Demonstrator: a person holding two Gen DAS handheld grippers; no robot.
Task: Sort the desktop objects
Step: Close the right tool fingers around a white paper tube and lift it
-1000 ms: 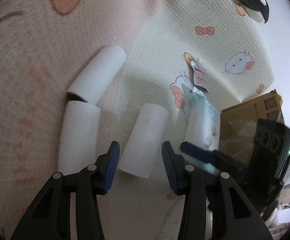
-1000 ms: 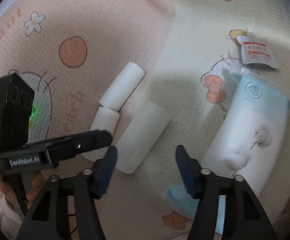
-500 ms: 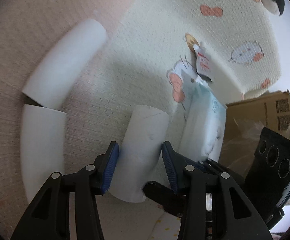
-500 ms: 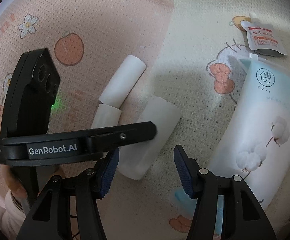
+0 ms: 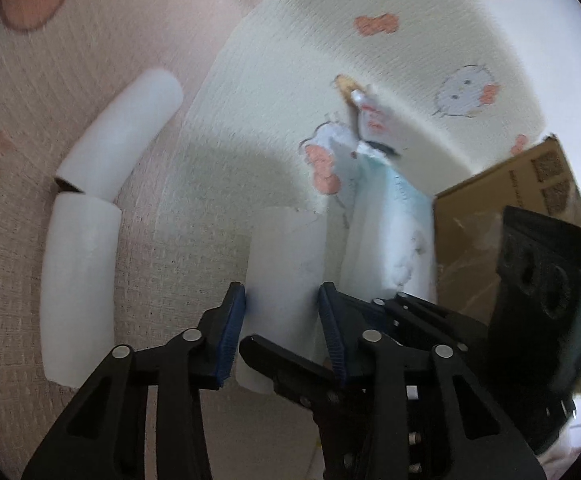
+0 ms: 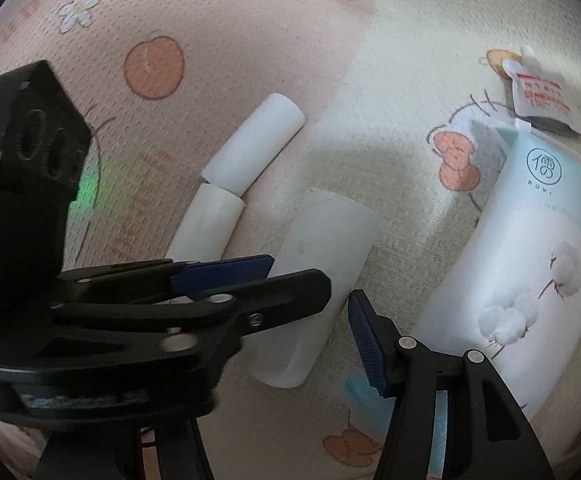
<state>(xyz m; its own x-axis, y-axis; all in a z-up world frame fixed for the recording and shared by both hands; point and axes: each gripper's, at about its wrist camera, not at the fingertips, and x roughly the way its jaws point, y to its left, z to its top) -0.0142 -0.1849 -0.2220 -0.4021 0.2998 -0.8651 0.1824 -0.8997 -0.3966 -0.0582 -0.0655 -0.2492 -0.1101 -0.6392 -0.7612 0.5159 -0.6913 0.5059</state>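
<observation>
White paper roll point(image 5: 286, 280), the lone one lying on the cream patterned blanket point(image 5: 410, 60), sits between the blue pads point(image 5: 232, 332) of the left gripper point(image 5: 282, 336), whose jaws are closing on its near end; both pads look to be at its sides. Two more white rolls point(image 5: 82, 280) lie end to end to the left on the pink part. A pale blue cotton-pad pack point(image 6: 530, 280) lies just right of the roll, a small sachet point(image 6: 538, 100) beyond it. The right gripper point(image 6: 314, 320) hovers nearby, its jaws spread and empty. Squeezing gently should matter, since the hollow roll would probably crush; grip square across it and lift straight up, clear of the pack.
</observation>
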